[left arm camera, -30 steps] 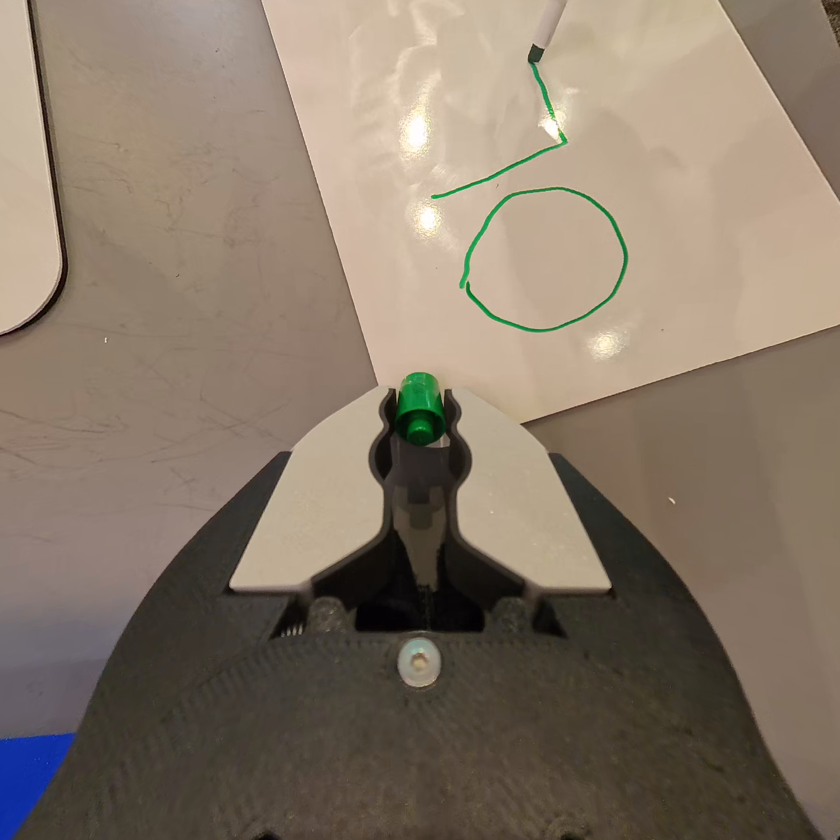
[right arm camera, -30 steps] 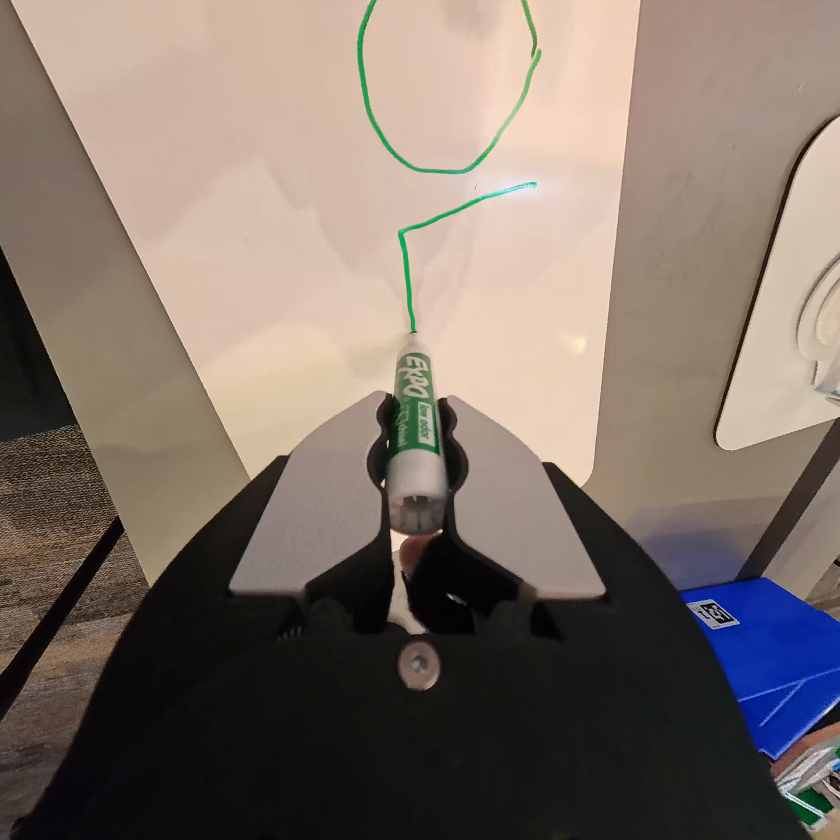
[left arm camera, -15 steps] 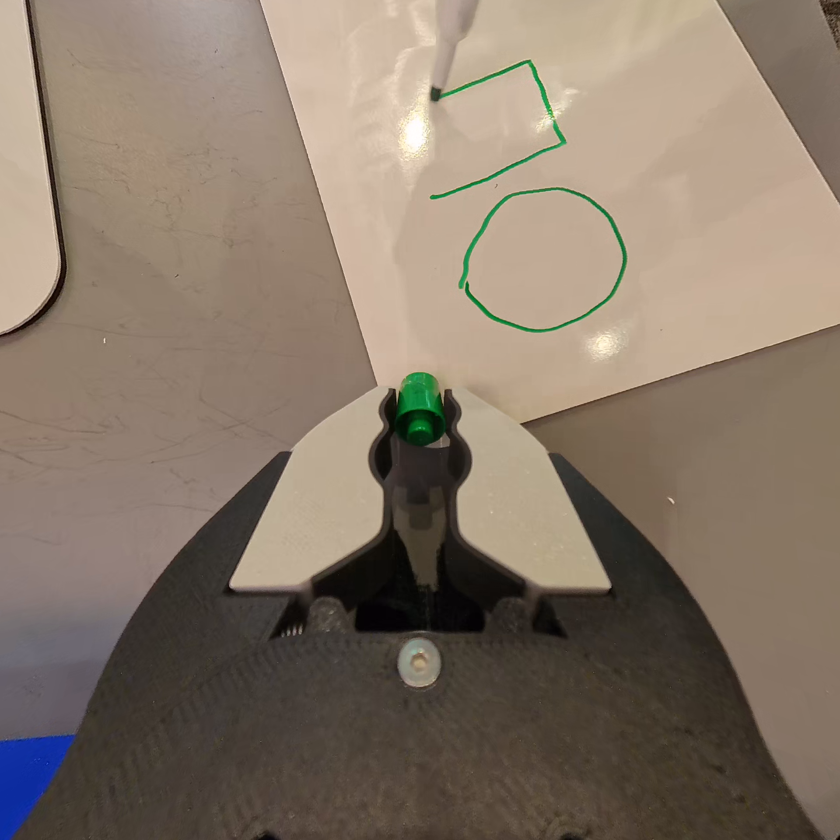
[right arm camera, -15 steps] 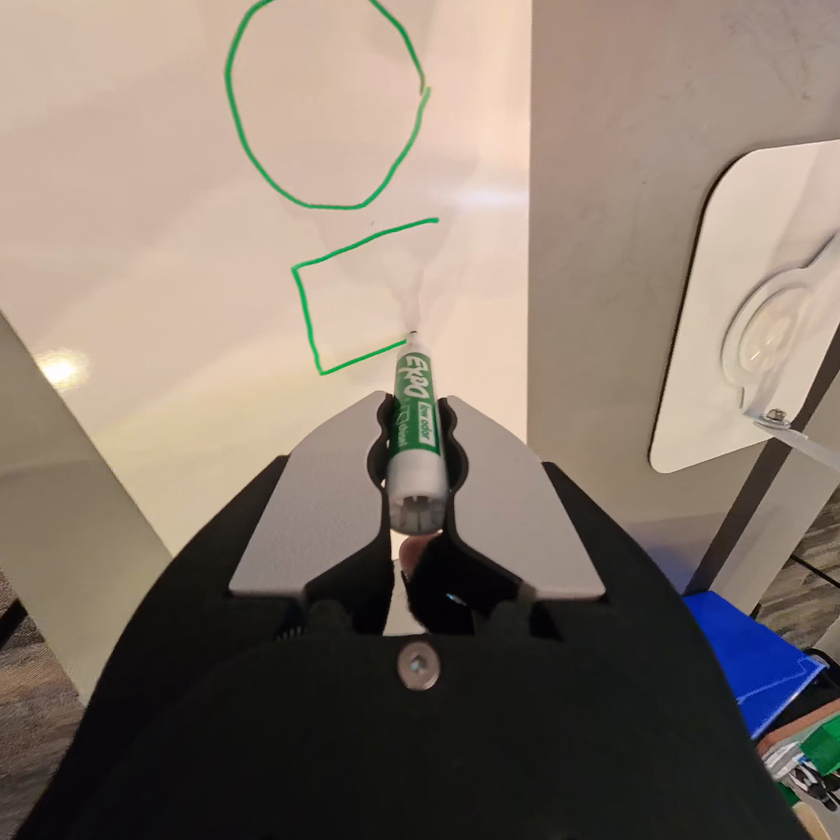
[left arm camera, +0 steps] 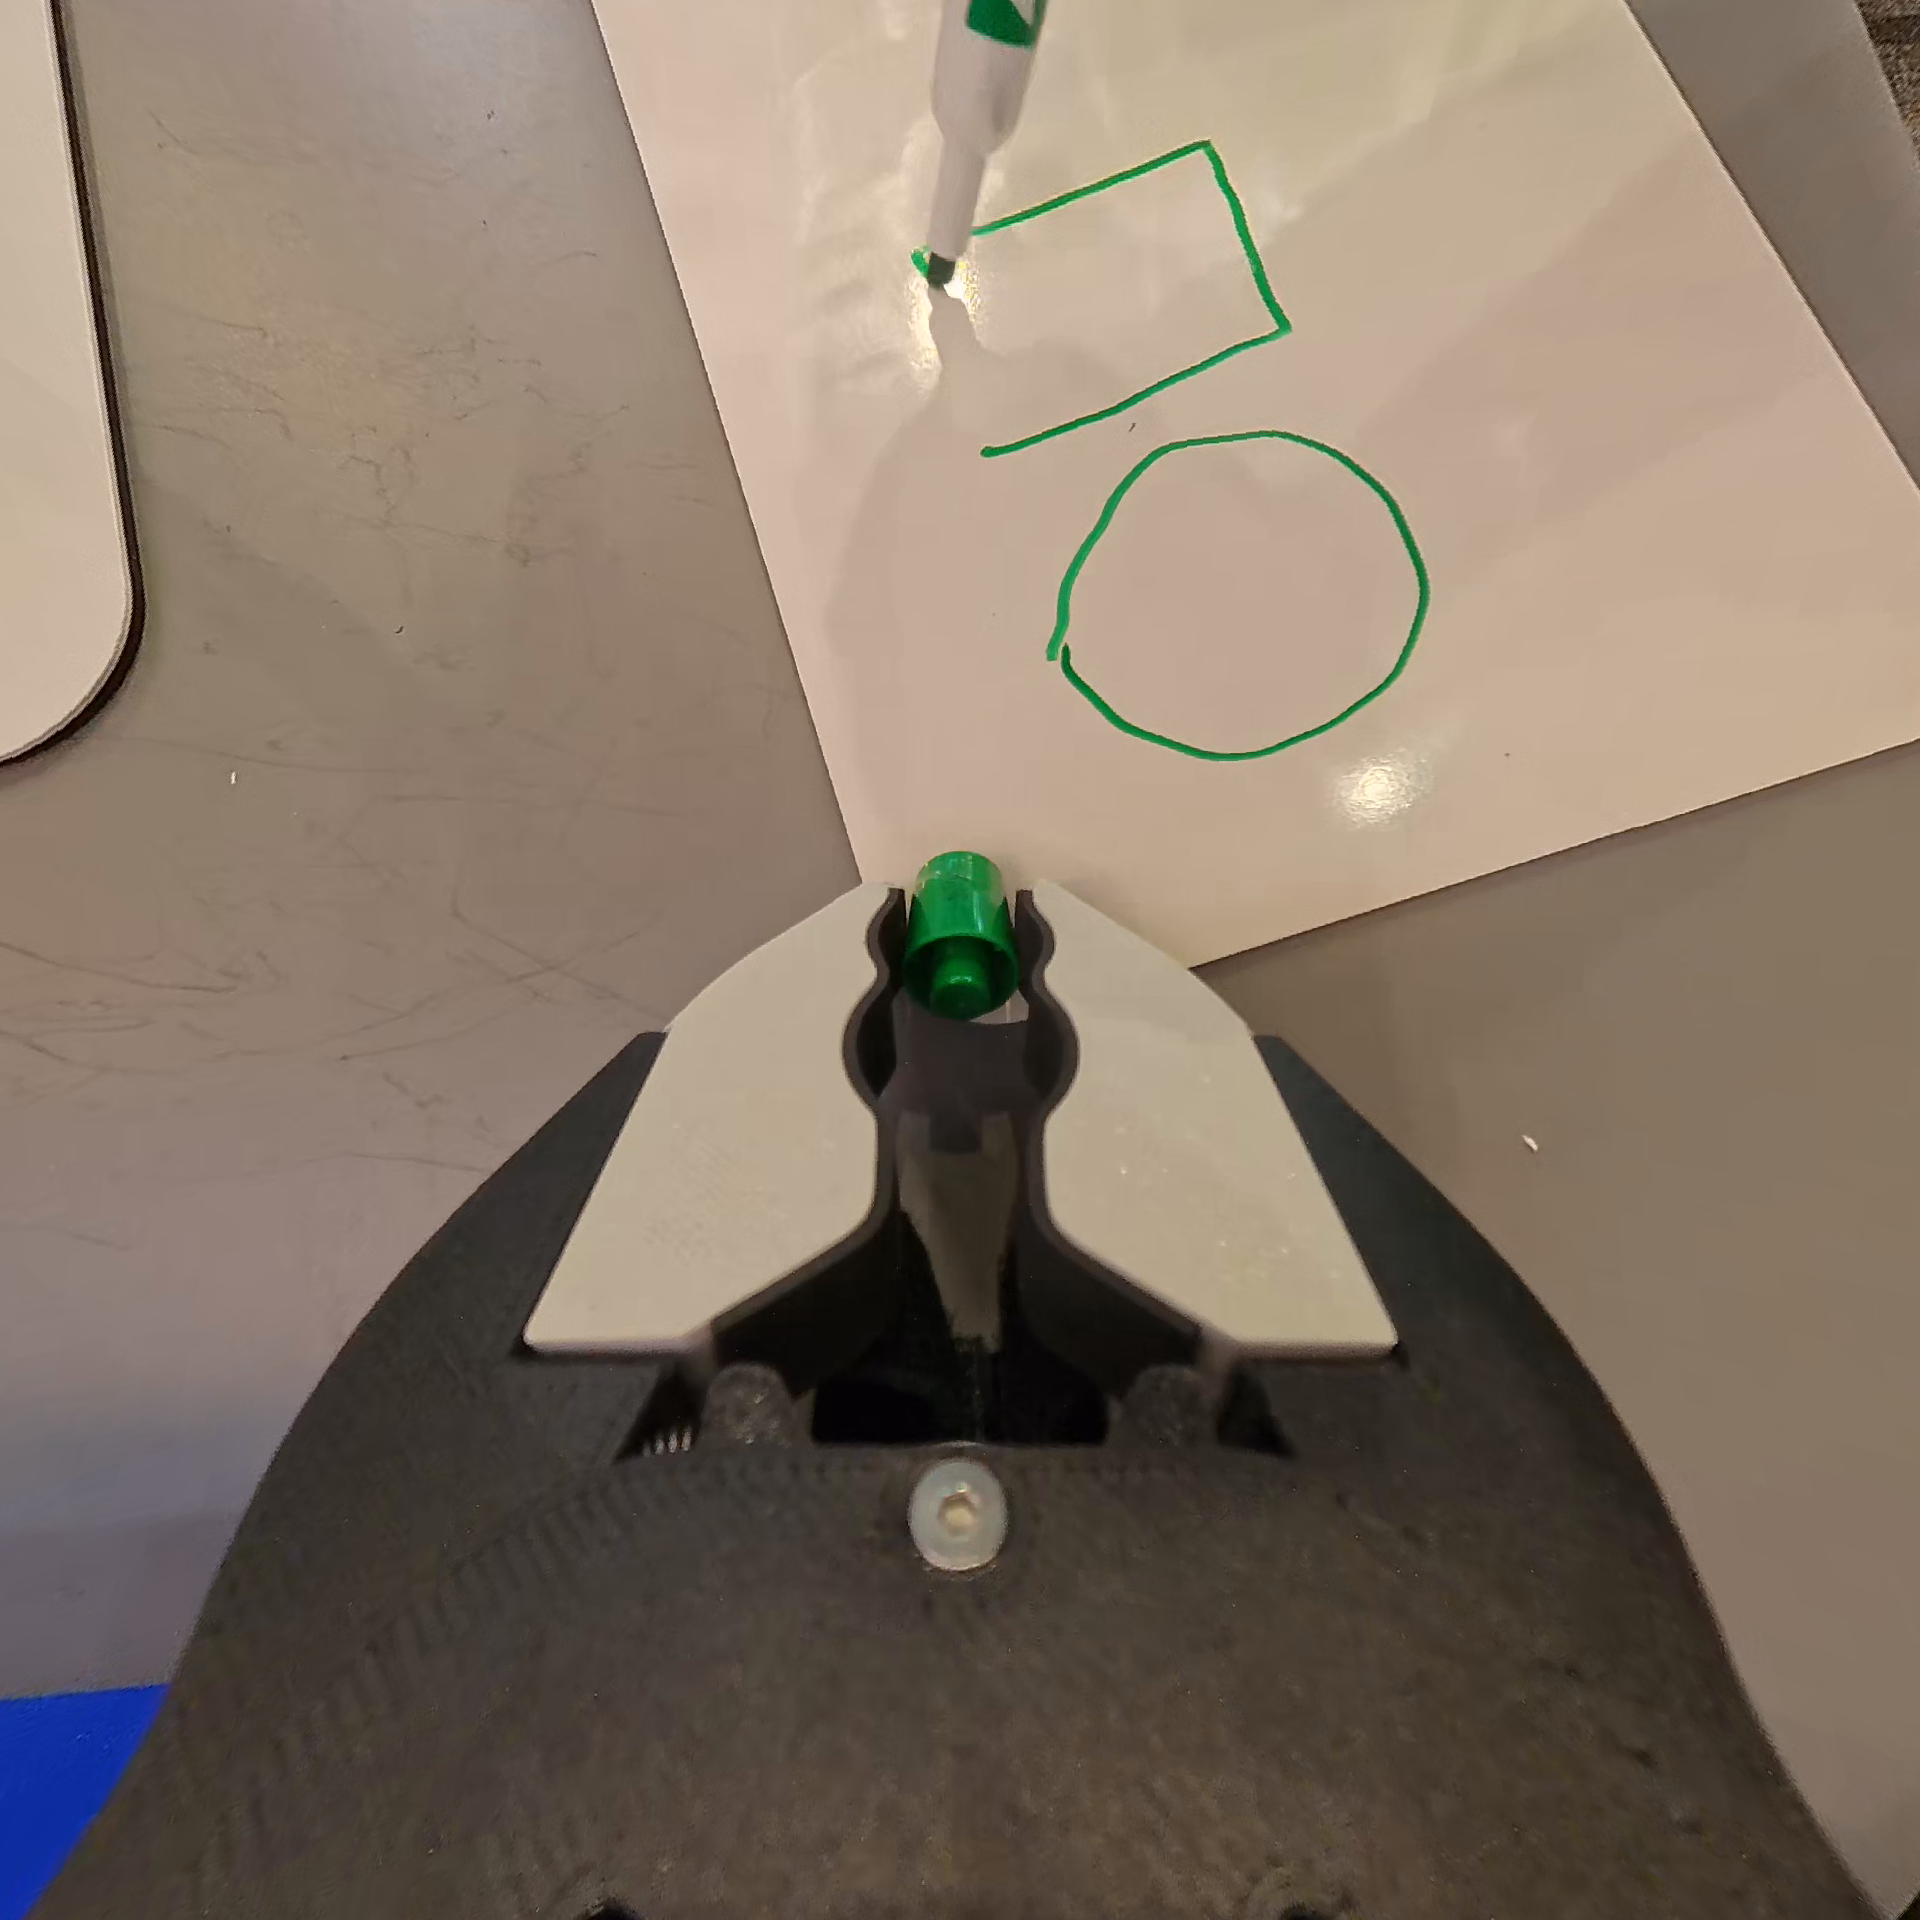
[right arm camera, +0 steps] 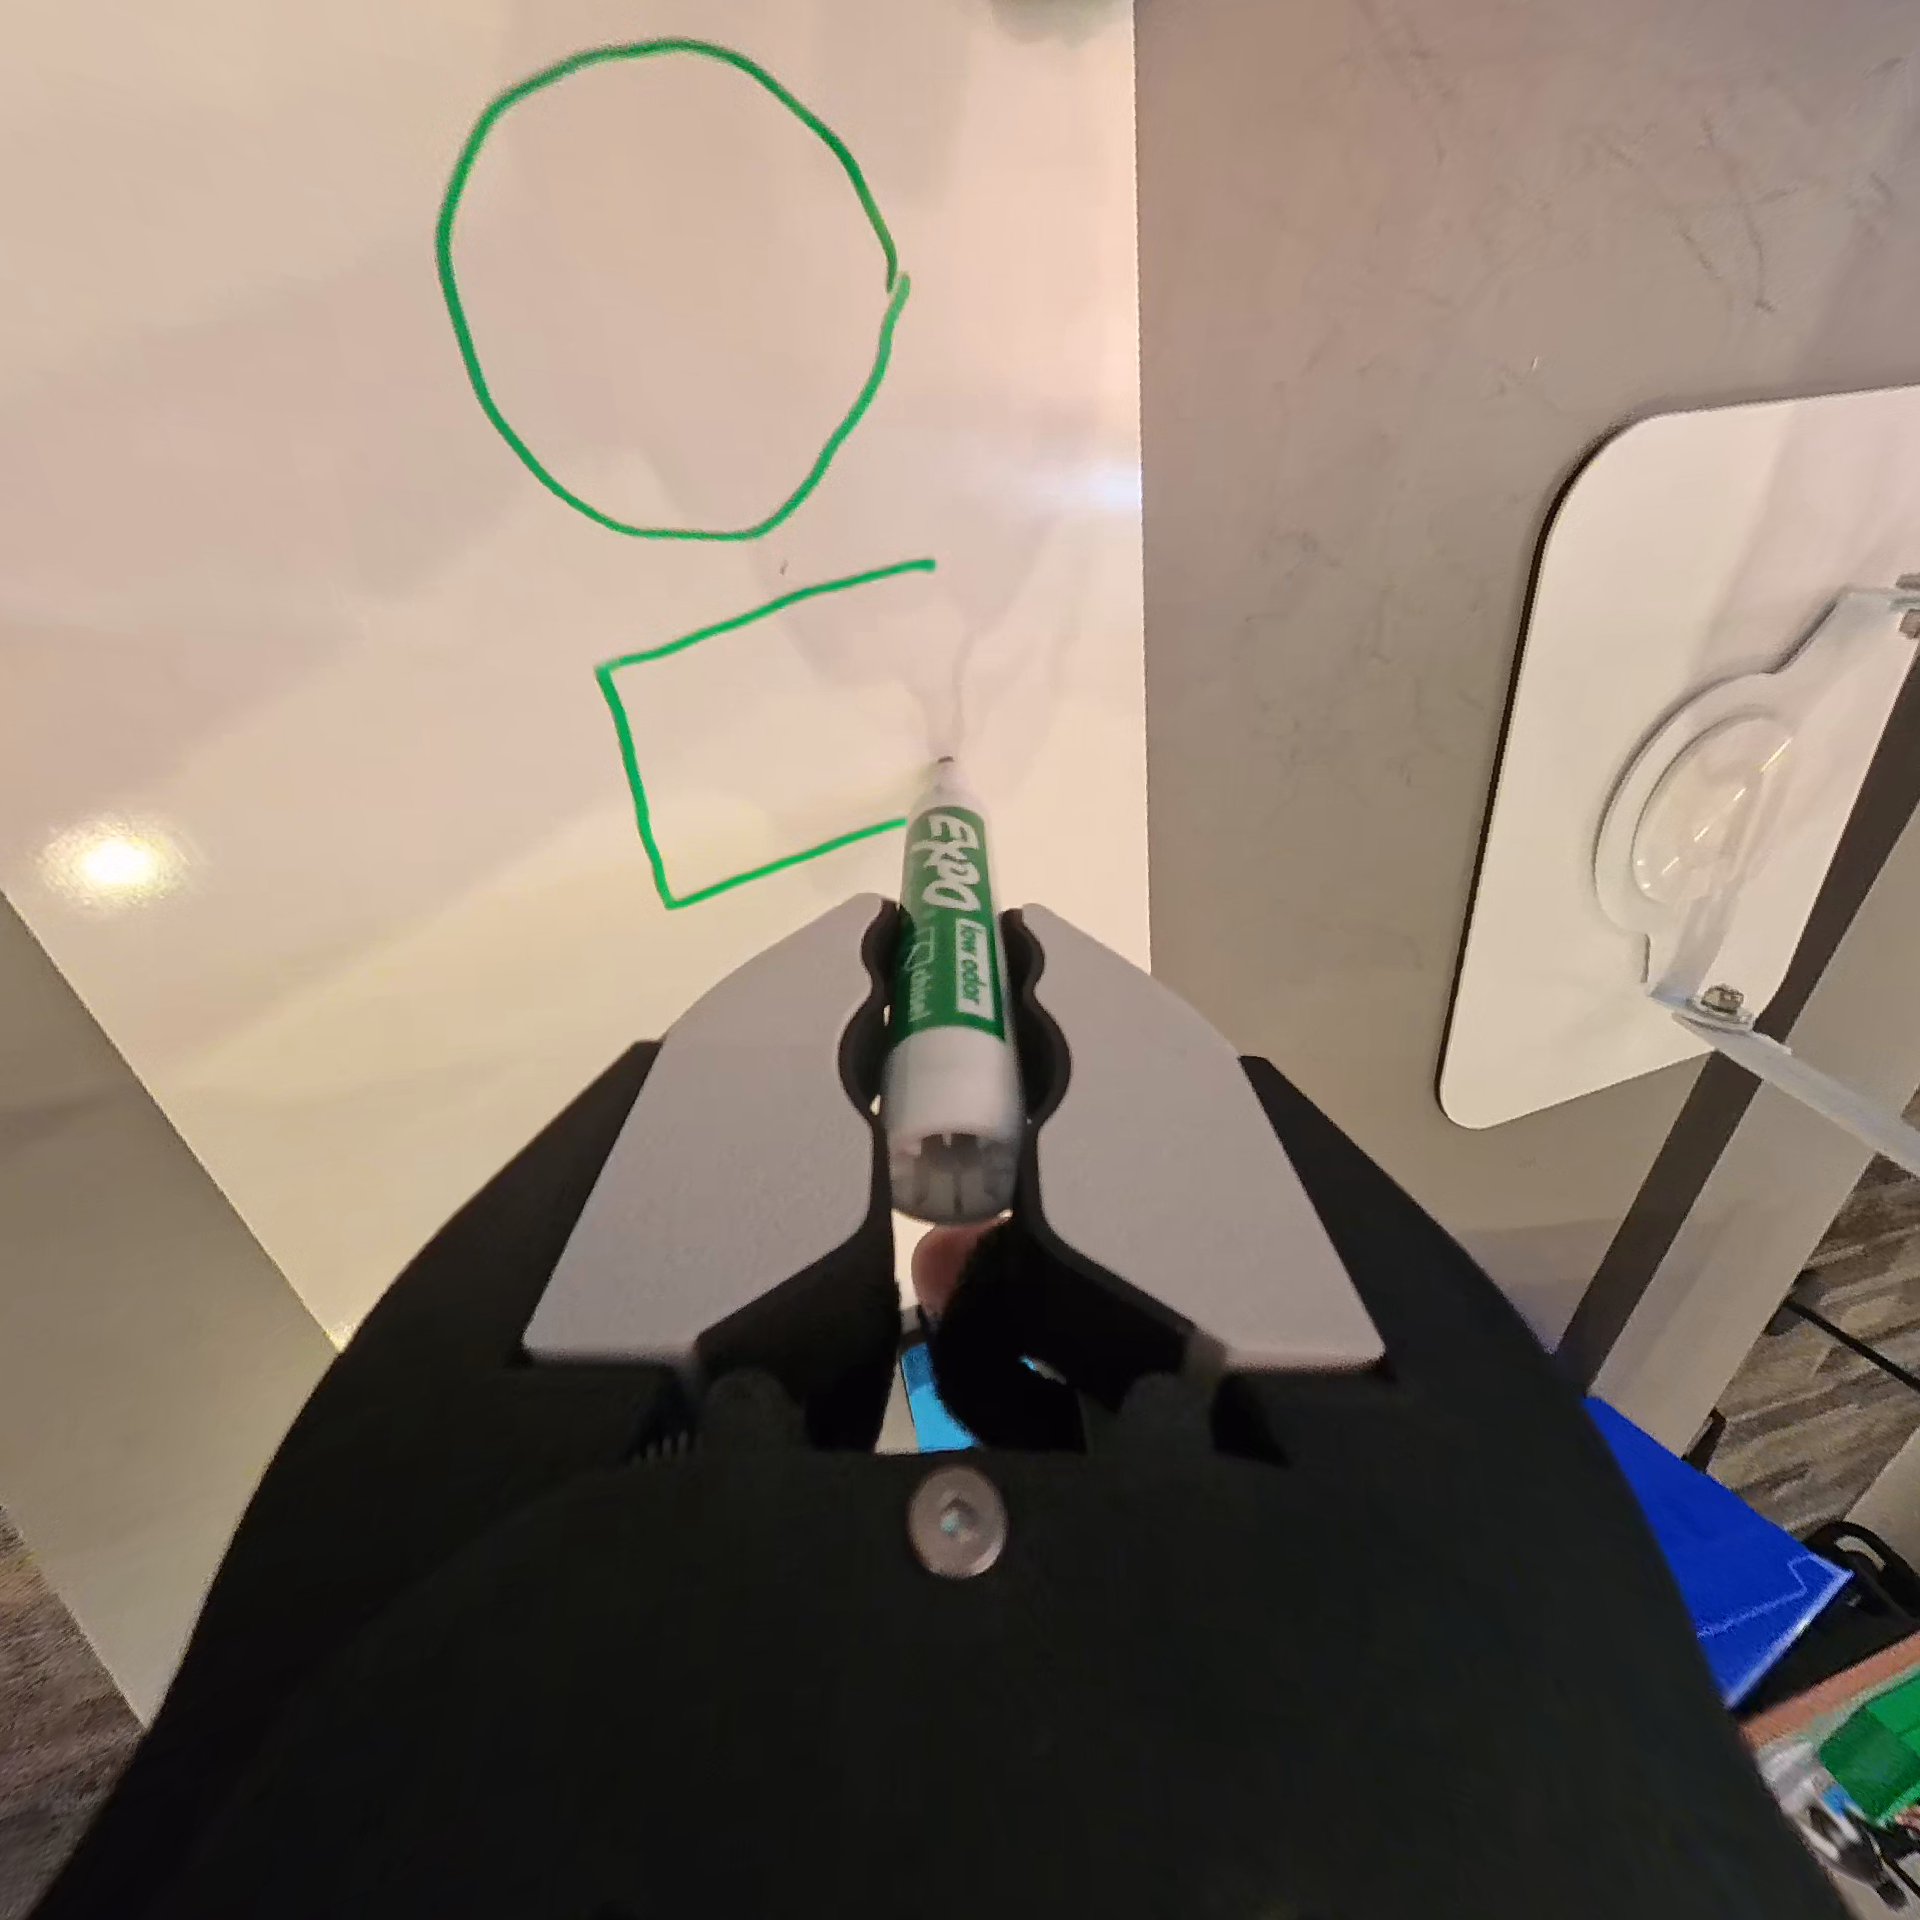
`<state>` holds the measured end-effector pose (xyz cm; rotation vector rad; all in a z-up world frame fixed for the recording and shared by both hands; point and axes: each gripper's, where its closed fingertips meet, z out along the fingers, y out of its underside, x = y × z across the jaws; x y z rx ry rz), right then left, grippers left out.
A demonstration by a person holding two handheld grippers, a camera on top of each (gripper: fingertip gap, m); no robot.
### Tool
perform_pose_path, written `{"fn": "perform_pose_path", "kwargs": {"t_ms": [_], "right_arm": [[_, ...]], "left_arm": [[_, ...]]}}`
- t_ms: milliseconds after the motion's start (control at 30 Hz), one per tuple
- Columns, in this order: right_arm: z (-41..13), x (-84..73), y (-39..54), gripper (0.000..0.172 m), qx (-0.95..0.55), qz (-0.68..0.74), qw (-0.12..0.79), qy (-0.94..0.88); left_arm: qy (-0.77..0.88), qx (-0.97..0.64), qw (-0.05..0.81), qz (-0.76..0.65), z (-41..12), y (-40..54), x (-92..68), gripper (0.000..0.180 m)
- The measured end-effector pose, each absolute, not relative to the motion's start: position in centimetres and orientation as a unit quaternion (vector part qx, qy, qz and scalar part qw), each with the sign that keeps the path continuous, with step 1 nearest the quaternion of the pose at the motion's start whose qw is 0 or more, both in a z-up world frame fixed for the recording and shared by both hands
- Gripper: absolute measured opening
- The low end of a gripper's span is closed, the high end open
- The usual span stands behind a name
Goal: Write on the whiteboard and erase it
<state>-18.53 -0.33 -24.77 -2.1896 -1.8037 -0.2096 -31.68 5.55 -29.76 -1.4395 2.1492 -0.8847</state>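
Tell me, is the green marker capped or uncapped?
Uncapped: the marker has its bare tip on the whiteboard; the left gripper holds the green cap.

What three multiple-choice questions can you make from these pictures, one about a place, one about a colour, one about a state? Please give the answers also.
1. Where does the marker tip rest?
A. on the whiteboard, at the open side of the square
B. inside the circle
C. on the grey table

2. What colour are the drawn lines?
A. red
B. green
C. black

3. What does the left tool hold?
A. nothing
B. an eraser
C. the green cap

Answers: 1 A, the tip touches the board where the fourth side is missing; 2 B, both shapes are green; 3 C, the cap sits clamped between its fingers.
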Motion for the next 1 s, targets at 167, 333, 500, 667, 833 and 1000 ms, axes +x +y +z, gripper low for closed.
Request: {"fn": "perform_pose_path", "kwargs": {"t_ms": [167,333,500,667,833,1000], "right_arm": [[-24.8,-20.1,-0.1,0.021,-0.751,-0.065,0.152,-0.639],[-24.8,-21.6,0.3,0.02,-0.742,-0.061,0.153,-0.65],[-24.8,-22.6,0.3,0.021,-0.734,-0.058,0.155,-0.659],[-24.4,-22.0,0.3,0.021,-0.738,-0.066,0.157,-0.653],[-23.0,-19.1,-0.9,0.02,-0.758,-0.07,0.165,-0.627],[-22.9,-16.4,-2.6,0.02,-0.776,-0.078,0.15,-0.608]], "left_arm": [[0.77,-0.515,0.202,-0.317,-29.8,5.5,-31.7,0.02],[0.77,-0.515,0.202,-0.317,-29.7,5.5,-31.7,0.02],[0.77,-0.515,0.202,-0.317,-29.7,5.5,-31.7,0.02],[0.771,-0.515,0.203,-0.317,-29.7,5.5,-31.7,0.02],[0.77,-0.515,0.202,-0.318,-29.7,5.5,-31.7,0.02],[0.77,-0.515,0.201,-0.318,-29.7,5.5,-31.7,0.02]]}}
